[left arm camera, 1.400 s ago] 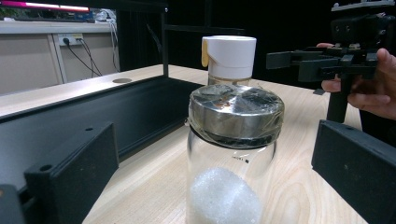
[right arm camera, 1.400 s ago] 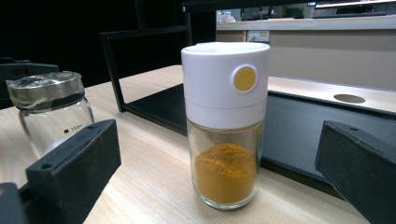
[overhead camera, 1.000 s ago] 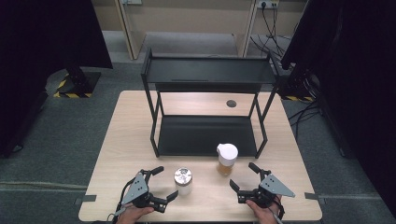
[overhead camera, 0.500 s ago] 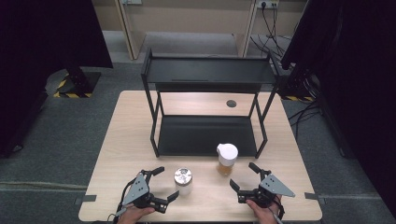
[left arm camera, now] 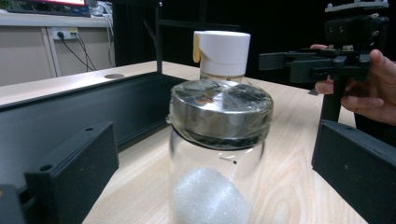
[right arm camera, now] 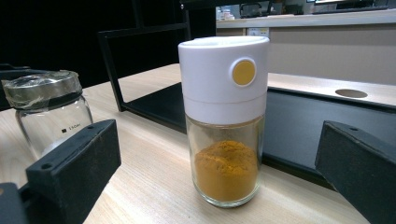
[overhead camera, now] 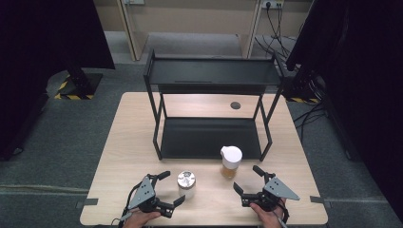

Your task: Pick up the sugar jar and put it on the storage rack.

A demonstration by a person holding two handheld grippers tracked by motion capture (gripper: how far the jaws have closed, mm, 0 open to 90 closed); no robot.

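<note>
Both my grippers, left (overhead camera: 166, 188) and right (overhead camera: 247, 179), sit with jaws apart; next I close on the glass jar (overhead camera: 186, 183) and spice jar (overhead camera: 231, 161).

The left jar (left arm camera: 217, 154) is clear glass under a shiny metal lid (left arm camera: 220, 109); the spice jar (right arm camera: 225, 121) wears glossy white plastic. The tabletop (overhead camera: 123, 142) looks pale matt wood.
</note>
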